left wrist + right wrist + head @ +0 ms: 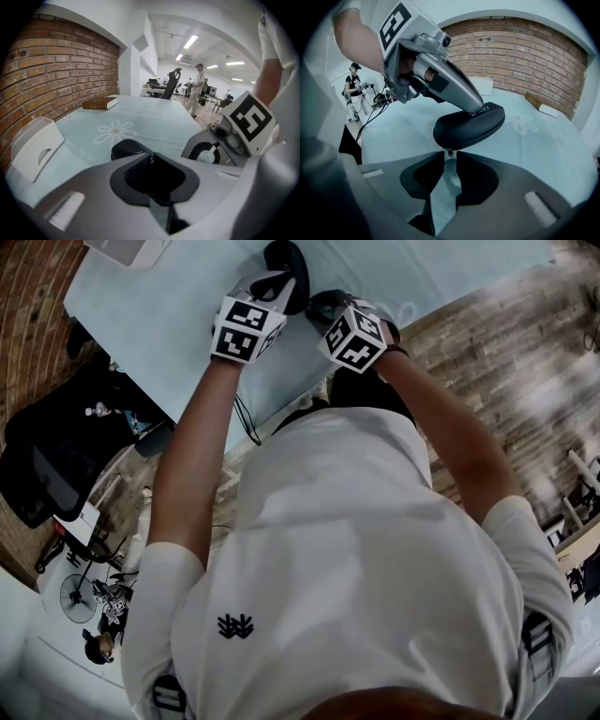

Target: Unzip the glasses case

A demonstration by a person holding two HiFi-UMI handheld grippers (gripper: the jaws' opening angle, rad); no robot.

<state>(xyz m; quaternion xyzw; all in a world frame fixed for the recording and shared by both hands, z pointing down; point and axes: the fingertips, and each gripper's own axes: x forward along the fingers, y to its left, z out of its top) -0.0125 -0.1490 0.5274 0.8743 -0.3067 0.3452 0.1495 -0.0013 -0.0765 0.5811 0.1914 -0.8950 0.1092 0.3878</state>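
We see the table (543, 154), light-blue cloth, under the glasses case (468, 124). L gripper (151, 160) bears on top of the case, jaws closed together, nothing betw. them. R gripper (450, 158) sits at the case's end, jaws a narrow slit apart. Zip pull (450, 152) hangs at the slit's mouth, not visibly pinched.

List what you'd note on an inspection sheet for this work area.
Surface: table under a pale flower-print cloth.
Job's things: black glasses case, closed; zipper pull at one end.
Clutter: book, white holder.
Grippers: left gripper jaws together, tips on the case; right gripper slightly open round the pull.
Cables: black cable beside the table edge.
Surroundings: brick wall; person standing beyond.
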